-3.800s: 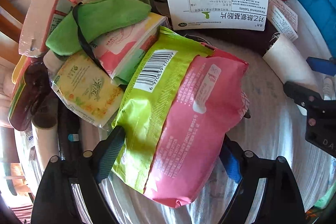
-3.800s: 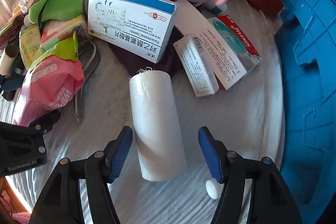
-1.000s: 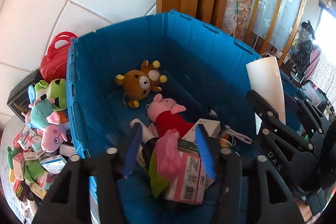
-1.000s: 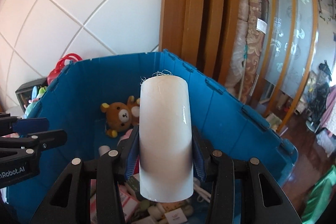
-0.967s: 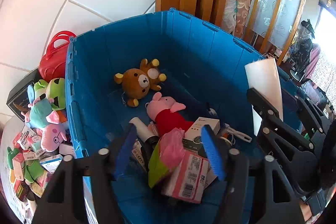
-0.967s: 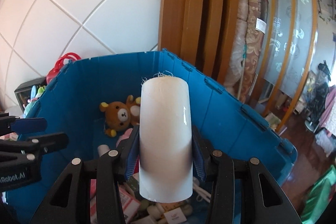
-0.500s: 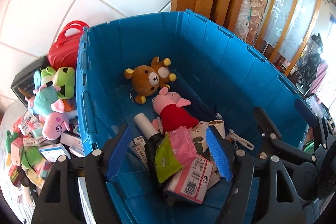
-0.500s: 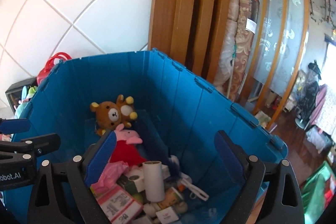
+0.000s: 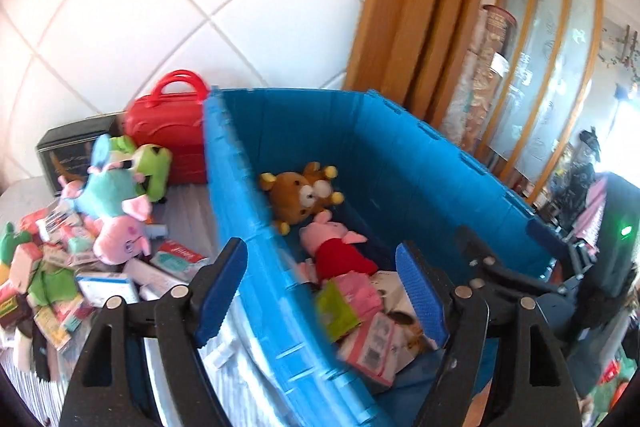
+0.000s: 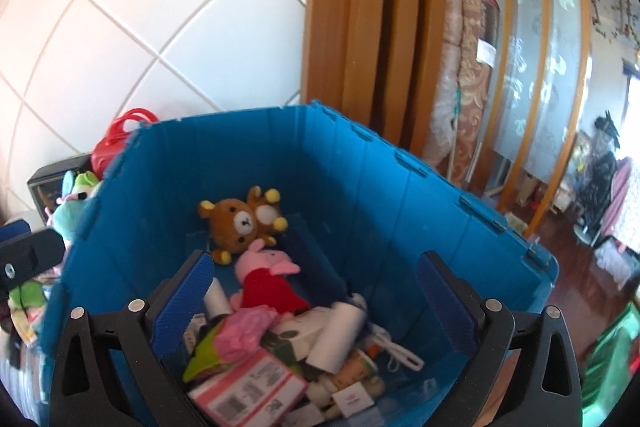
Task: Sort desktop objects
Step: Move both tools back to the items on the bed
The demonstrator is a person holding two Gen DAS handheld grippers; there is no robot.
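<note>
Left wrist view: my left gripper (image 9: 320,287) has nothing between its jaws, and they are opening wider. It straddles the near wall of the blue bin (image 9: 256,227), one finger over the table side and the other over the bin's inside. The things not yet sorted lie in a pile (image 9: 80,267) down and to my left on the table: boxes, packets, a pink pig plush (image 9: 120,235) and a green plush behind it. The nearest pieces sit just beside the outer finger, and the boxes there lie flat with their long sides running roughly across my view. From this hand the next pick is off to the left and lower, away from the bin. Inside the bin I see a bear plush (image 9: 300,195), a pig in a red dress (image 9: 336,247) and a pink-green packet (image 9: 348,303). The view is blurred, so I cannot read the small boxes.

Right wrist view: my right gripper (image 10: 316,303) also holds nothing, its jaws spread very wide and opening further. It hangs over the bin's inside, pointing down at the heap there. A white roll (image 10: 336,339) lies free on that heap, tilted, well clear of both pads. The pile shows only as a sliver at the far left edge, beyond the bin wall. I judge the left hand far nearer to it; the right would have to cross the whole bin to reach it.
</note>
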